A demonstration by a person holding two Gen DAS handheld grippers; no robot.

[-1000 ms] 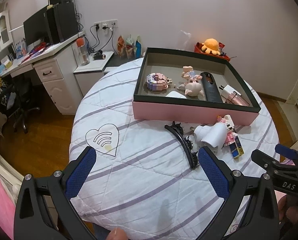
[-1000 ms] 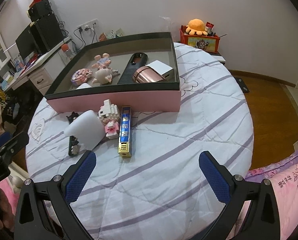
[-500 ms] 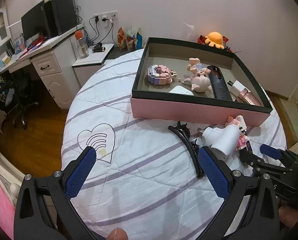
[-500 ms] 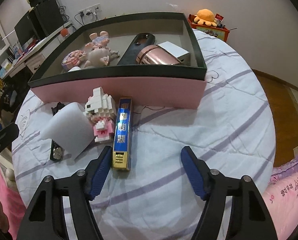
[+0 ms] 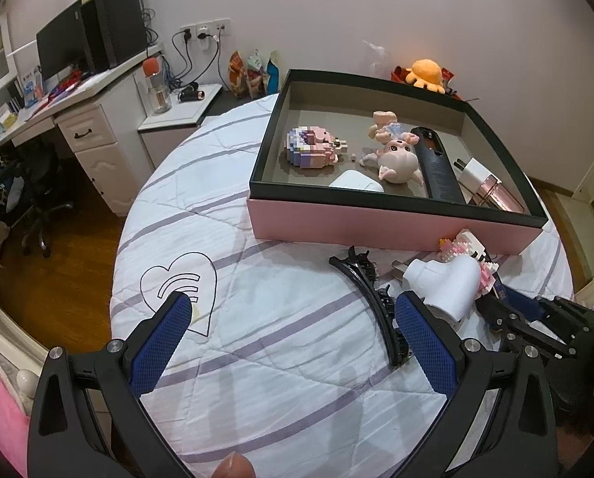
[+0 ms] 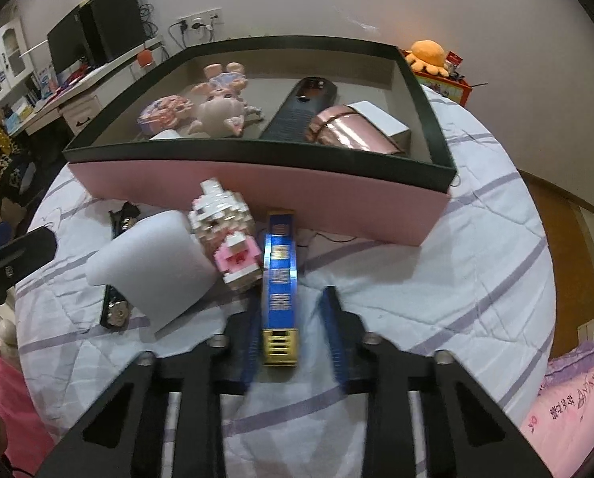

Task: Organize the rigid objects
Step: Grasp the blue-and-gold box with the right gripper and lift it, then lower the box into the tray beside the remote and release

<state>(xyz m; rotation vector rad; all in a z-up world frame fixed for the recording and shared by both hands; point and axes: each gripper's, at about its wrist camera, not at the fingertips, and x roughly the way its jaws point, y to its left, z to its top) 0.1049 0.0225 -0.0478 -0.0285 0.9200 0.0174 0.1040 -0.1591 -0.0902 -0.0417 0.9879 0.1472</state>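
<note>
Lying between closing right gripper (image 6: 293, 328) jaws, blue bar (image 6: 281, 279), untouched

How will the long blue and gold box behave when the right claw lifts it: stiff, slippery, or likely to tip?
The blue and gold box looks straight and sharp-edged, so probably stiff. Its glossy faces may slip between the pads. The closing right claw, its pads not yet pressing, brackets only the gold end, so the far end, near the pink tray, may droop.

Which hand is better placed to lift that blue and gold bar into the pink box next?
Right. Its tongs already straddle the blue and gold bar and are closing on it. The left tongs stand open over bare quilt, beside the black hair clip.
</note>
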